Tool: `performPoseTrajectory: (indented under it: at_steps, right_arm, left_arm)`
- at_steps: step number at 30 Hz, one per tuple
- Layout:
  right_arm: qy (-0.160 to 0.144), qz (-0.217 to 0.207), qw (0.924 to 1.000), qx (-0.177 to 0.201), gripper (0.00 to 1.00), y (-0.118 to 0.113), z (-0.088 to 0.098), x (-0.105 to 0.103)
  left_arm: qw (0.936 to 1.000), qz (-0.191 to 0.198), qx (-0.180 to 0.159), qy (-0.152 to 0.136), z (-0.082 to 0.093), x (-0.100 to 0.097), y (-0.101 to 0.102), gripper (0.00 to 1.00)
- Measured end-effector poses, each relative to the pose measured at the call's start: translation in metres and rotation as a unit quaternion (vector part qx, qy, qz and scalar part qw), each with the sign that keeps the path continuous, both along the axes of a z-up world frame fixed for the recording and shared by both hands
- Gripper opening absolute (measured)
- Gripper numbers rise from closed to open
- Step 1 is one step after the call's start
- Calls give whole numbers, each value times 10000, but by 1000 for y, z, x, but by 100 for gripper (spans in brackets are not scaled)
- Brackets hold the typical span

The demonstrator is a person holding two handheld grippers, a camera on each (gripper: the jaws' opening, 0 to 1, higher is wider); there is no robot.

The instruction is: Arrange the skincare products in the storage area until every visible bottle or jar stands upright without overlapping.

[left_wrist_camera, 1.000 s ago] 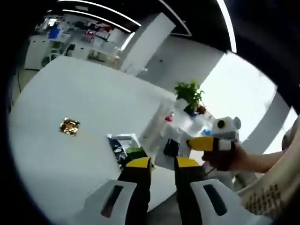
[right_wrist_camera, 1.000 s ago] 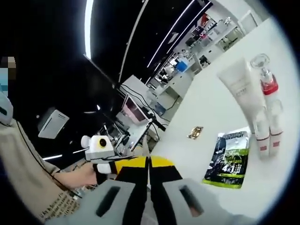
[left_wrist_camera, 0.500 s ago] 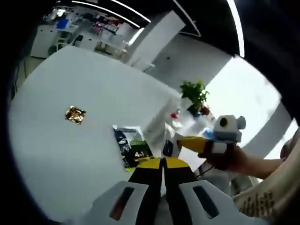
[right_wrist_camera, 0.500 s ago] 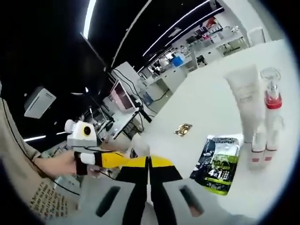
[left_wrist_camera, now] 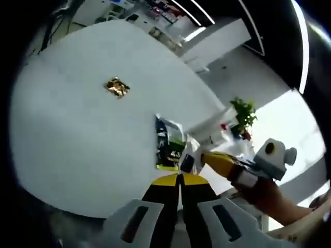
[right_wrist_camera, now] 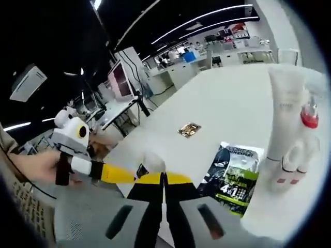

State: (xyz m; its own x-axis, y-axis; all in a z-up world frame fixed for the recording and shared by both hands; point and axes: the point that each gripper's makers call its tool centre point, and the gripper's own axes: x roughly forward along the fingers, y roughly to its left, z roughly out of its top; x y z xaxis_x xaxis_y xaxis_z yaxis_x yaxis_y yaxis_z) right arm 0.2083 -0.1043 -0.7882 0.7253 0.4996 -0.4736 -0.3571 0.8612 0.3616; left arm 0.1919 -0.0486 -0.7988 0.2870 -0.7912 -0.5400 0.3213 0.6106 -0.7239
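Table: white table [left_wrist_camera: 77, 134] [right_wrist_camera: 227, 98], seen at a tilt in both views; the skincare products lie together near one edge.
Sachet: black and green sachet [left_wrist_camera: 169, 143] [right_wrist_camera: 232, 175] lies flat on the table, printed "4:1" in the right gripper view; sealed, contents not visible.
Tube: white tube [right_wrist_camera: 283, 111] in the right gripper view, just beside the sachet; upright or lying cannot be told through the fisheye.
Pump bottle: clear bottle with a red collar [right_wrist_camera: 309, 118] just beside the tube, touching or nearly so; its fill is too blurred to tell.
Small vials: two small white vials with red marks [right_wrist_camera: 292, 165] near the base of the tube and the bottle, side by side.
Same group, left gripper view: pale, blurred shapes with a red spot [left_wrist_camera: 217, 135] beyond the sachet; single items cannot be told apart.
Gold wrapper: small crumpled gold piece [left_wrist_camera: 117, 87] [right_wrist_camera: 189, 129] alone on the table, well apart from the sachet.
Plant: green potted plant [left_wrist_camera: 243, 116] beyond the table's far edge.
Left gripper: left gripper [left_wrist_camera: 179, 181] [right_wrist_camera: 132, 174] has its yellow-tipped jaws pressed together, nothing between them; it sits over the table edge near the sachet.
Right gripper: right gripper [right_wrist_camera: 164, 180] [left_wrist_camera: 207, 158] also has its jaws closed and empty, near the sachet's corner, held by a hand [left_wrist_camera: 264, 194].
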Motion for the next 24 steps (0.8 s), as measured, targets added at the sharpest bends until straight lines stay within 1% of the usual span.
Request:
performPoseTrajectory:
  at_steps: [2,4,5,8,13,18,24]
  right_arm:
    - [-16,44,9999,-104,1,2,-5,2]
    - [-224,147,9991,-329,1,2,-6,6]
    - [-336,304,9977,-495,1,4,-7,8]
    - [-537,555,9936,-823,1,9,-10,10]
    - [-454,628,9928,-917,1,10,-19,15]
    - [-276,698,9916,-1050,1,5,-33,18]
    - [-307,775,9896,-1168,1,1,-40,24]
  left_arm:
    - [10000,66,16,58,-4,0,2,0]
    - [9999,112,-18,104,-5,1,4,0]
    - [9998,132,-9,125,-7,1,4,0]
    - [9997,158,35,181,-12,1,7,0]
    - [9993,188,106,290,-20,4,8,0]
    - [9991,138,192,361,-28,7,4,0]
    - [9986,97,226,460,-37,12,-2,0]
